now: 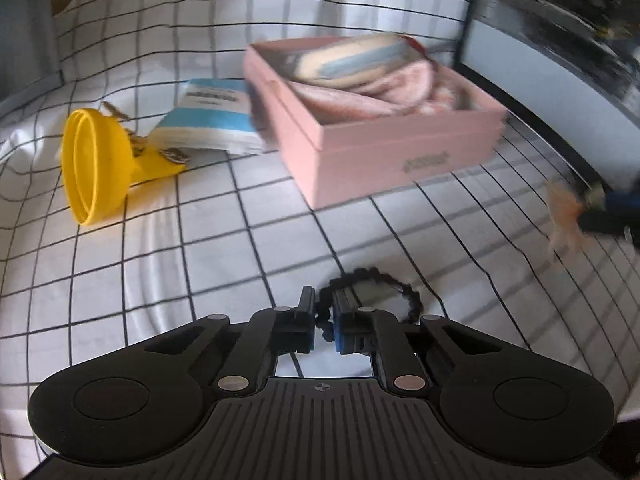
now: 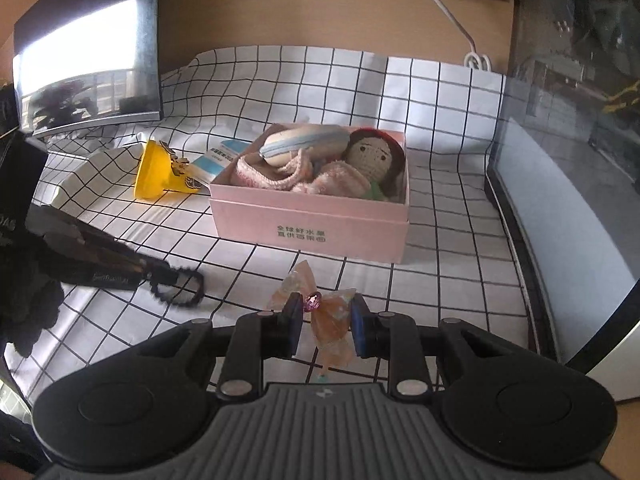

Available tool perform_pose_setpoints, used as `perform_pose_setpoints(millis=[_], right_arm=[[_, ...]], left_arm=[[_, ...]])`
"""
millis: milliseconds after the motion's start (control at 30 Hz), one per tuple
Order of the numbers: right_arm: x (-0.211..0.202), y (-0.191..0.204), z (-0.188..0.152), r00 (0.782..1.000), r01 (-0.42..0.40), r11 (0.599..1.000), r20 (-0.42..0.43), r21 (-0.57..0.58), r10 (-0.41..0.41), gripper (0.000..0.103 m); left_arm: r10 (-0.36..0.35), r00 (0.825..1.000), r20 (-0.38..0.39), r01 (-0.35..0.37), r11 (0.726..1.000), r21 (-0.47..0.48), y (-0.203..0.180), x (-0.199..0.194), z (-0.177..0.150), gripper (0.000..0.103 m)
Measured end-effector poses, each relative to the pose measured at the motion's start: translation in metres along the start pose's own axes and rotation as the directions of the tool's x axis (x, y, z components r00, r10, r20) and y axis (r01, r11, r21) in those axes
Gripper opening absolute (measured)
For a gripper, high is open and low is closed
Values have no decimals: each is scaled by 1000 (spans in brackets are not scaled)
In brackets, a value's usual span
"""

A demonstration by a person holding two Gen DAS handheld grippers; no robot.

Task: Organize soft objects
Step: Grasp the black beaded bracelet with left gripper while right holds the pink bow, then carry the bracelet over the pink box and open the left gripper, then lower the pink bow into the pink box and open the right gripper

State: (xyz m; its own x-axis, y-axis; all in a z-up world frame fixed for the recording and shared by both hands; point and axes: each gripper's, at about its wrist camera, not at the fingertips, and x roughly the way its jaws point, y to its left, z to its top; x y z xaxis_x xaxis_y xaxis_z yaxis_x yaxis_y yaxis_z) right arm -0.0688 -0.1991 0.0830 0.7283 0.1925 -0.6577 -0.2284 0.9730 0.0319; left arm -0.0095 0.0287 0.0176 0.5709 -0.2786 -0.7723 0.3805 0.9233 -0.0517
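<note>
Black braided hair tie (image 1: 372,296) pinched, left tongs (image 1: 323,312).

Pink box (image 1: 384,152) blurred; its label unreadable.

Pink box (image 2: 312,222), yellow funnel (image 1: 94,168)

Daylit grid-checked tablecloth (image 2: 420,92) before a tan wall (image 2: 320,16).
</note>
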Motion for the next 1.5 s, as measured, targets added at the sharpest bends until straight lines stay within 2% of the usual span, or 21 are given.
perform_pose_setpoints(millis=[100, 167, 233, 300, 367, 467, 500, 633, 667, 700, 767, 800, 933, 1067, 1167, 1333, 1433, 1500], right_arm=[[-8, 0, 3, 1000, 6, 999, 18, -39, -5, 24], [-15, -1, 5, 1000, 12, 998, 24, -56, -11, 25], [-22, -4, 7, 999, 16, 998, 30, -60, -14, 25], [-30, -7, 10, 999, 22, 998, 42, -58, -19, 25], [-39, -10, 14, 998, 27, 998, 60, -48, -24, 25], [-50, -14, 21, 995, 25, 999, 101, -30, -21, 25], [-54, -14, 24, 993, 24, 999, 117, -26, -21, 25], [-61, -13, 33, 986, 17, 1000, 169, -12, -14, 24], [-62, -12, 34, 984, 17, 1000, 179, -9, -15, 24], [-63, -11, 34, 983, 20, 1000, 185, -6, -18, 24], [-65, -11, 33, 981, 26, 1000, 191, -1, -25, 24], [-66, -12, 31, 981, 31, 1000, 191, 4, -31, 24], [-70, -20, 19, 984, 56, 998, 165, 32, -61, 24], [-64, -34, 13, 987, 89, 993, 123, 79, -99, 25], [-57, -38, 18, 987, 91, 993, 124, 79, -101, 25], [-32, -35, 62, 977, 61, 997, 200, 39, -67, 24], [-1, -38, 101, 974, -15, 997, 225, 73, -2, 25], [33, -40, 125, 980, -80, 989, 190, 128, 55, 25]], left_arm=[[-6, 1000, 19, 5, 1000, 31, -9, -10, -8, 11], [-29, 998, 48, 28, 999, 19, -14, -23, -9, 11], [-69, 993, 94, 69, 998, 5, -20, -41, -3, 10], [-93, 982, 165, 89, 995, 35, -30, -62, 9, 11], [-101, 963, 249, 84, 993, 81, -37, -83, 30, 11], [-107, 924, 366, 61, 989, 135, -46, -102, 69, 11], [-106, 911, 399, 52, 988, 143, -48, -103, 82, 11], [-103, 876, 471, 38, 989, 146, -51, -82, 132, 11], [-118, 876, 467, 61, 989, 135, -48, -69, 145, 15], [-125, 888, 443, 80, 990, 119, -43, -54, 156, 18], [-70, 934, 350, 52, 997, 61, -35, -15, 174, 18], [-41, 946, 321, 33, 999, 29, -32, 0, 177, 18], [-38, 943, 332, 75, 992, -99, -18, 20, 162, 18], [-56, 937, 346, 122, 977, -172, -2, 2, 140, 18], [-52, 943, 328, 130, 967, -221, 10, -15, 118, 18], [-62, 967, 248, 145, 931, -334, 30, -36, 68, 18], [-84, 970, 226, 177, 886, -429, 46, -47, 36, 18], [-70, 973, 221, 166, 874, -456, 53, -56, 20, 18]])
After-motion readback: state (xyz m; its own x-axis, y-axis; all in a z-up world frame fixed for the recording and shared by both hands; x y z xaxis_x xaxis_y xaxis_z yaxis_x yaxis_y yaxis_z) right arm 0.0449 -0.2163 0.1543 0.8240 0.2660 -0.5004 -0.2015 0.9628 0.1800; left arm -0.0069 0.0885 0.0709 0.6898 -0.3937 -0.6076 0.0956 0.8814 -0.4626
